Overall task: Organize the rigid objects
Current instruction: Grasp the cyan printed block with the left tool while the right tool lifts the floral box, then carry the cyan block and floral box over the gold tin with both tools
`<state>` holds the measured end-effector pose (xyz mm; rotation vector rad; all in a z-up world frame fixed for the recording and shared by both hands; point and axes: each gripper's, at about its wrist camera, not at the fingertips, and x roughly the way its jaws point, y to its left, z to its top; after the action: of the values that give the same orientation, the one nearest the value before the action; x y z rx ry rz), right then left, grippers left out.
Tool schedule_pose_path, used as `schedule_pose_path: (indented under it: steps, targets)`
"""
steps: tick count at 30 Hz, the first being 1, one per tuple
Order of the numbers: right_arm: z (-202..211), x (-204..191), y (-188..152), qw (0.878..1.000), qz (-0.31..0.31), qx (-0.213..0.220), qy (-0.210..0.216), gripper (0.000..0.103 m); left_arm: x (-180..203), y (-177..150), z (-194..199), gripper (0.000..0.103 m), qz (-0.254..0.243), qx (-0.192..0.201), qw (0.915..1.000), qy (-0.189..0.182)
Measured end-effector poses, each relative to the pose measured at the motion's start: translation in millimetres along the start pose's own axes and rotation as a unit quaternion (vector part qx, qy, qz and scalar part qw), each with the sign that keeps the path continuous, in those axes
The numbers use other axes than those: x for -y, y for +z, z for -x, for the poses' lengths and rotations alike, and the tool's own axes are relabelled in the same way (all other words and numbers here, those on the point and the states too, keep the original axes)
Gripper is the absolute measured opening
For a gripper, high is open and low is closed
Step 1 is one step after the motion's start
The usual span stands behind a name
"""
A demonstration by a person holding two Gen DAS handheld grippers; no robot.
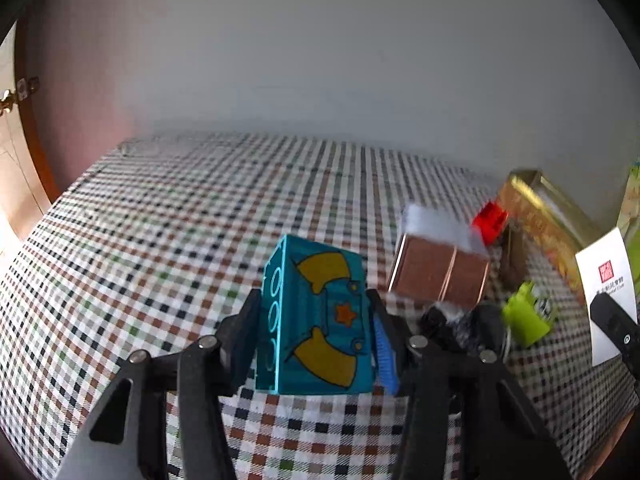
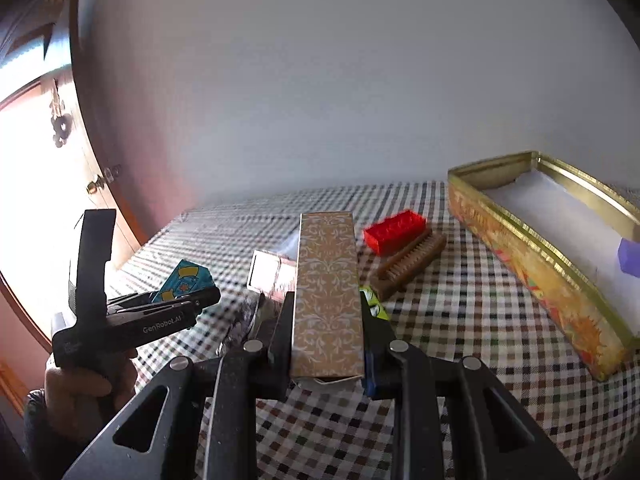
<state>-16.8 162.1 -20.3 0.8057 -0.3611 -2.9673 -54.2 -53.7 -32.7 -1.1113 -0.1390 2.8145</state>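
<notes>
A teal toy block with yellow shapes and an orange star stands on the checked tablecloth. My left gripper is shut on it, one pad on each side face. The same block and left gripper show at the left of the right wrist view, with a hand on the grip. My right gripper is shut on a long beige box with a scroll pattern, pointing away over the table.
An open gold tin with white lining and a purple piece lies at the right. A red brick, brown brush, green toy, copper-coloured box and a dark object sit between. A wall stands behind, a door at the left.
</notes>
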Motion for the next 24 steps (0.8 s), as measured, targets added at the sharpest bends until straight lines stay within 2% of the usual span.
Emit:
schedule_pose_path:
  steps: [4, 8, 12, 18, 24]
  targets:
    - [7, 3, 5, 1.000, 0.003, 0.024, -0.008, 0.028, 0, 2, 14, 0.049, 0.008, 0.045, 0.9989, 0.002]
    - [16, 10, 10, 0.999, 0.000, 0.051, -0.015, 0.028, 13, 2, 32, 0.049, -0.002, 0.095, 0.9952, 0.022]
    - [24, 21, 18, 0.997, -0.008, 0.073, -0.026, 0.028, 31, 1, 37, 0.049, 0.002, 0.102, 0.9948, 0.004]
    - [34, 37, 22, 0.995, -0.010, 0.091, -0.038, 0.028, 66, 2, 40, 0.050, -0.024, 0.108, 0.9939, -0.009]
    - [47, 60, 23, 0.990, 0.015, 0.116, -0.077, 0.028, 102, 3, 42, 0.049, -0.043, 0.111, 0.9926, -0.024]
